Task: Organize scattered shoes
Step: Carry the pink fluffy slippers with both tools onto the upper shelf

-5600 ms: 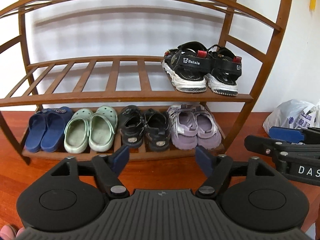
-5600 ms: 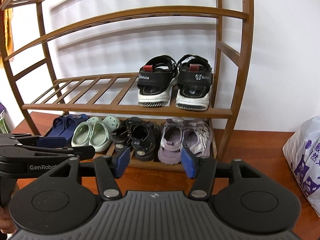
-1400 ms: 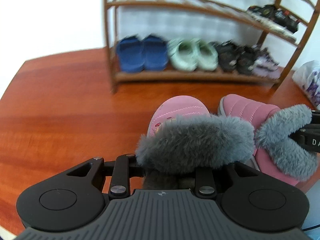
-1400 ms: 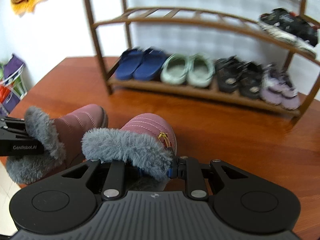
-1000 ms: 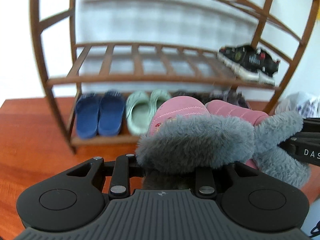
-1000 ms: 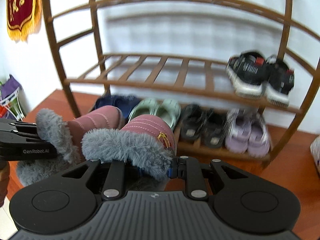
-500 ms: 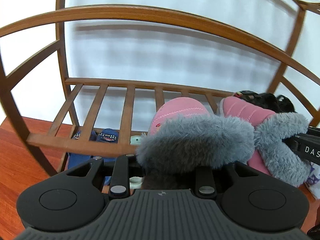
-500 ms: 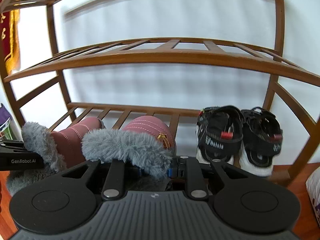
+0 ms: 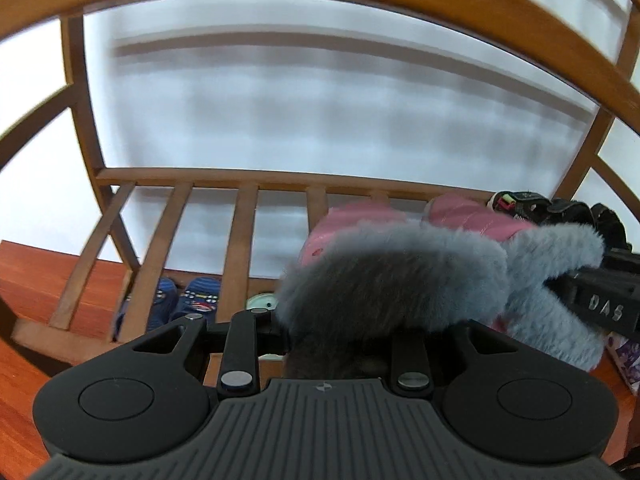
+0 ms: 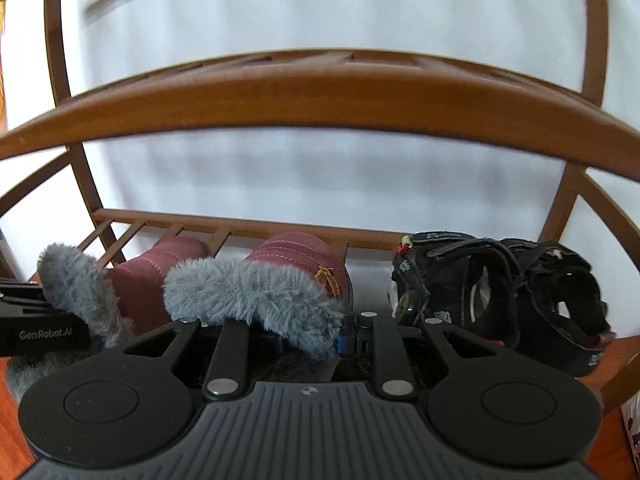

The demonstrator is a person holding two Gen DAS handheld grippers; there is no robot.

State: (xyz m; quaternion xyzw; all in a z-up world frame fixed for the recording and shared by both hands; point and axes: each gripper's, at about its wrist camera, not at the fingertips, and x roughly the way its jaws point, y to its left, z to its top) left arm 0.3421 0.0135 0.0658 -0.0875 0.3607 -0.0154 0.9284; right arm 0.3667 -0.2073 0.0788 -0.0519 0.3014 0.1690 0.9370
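Both pink boots with grey fur cuffs (image 9: 384, 276) have advanced over the wooden rack's middle shelf (image 9: 244, 220). Your left gripper (image 9: 340, 332) and right gripper (image 10: 308, 336) keep their jaws clamped on the cuffs, toes toward the rear rail, beside the black sandals (image 10: 500, 292).

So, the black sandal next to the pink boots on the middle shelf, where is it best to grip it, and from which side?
Probably by the heel strap of the nearer black sandal, coming from the front of the rack. Its open heel faces the camera and the strap stands up as a thin band the fingers can close across. The pink boot stands close on its left, so a sideways approach looks crowded.
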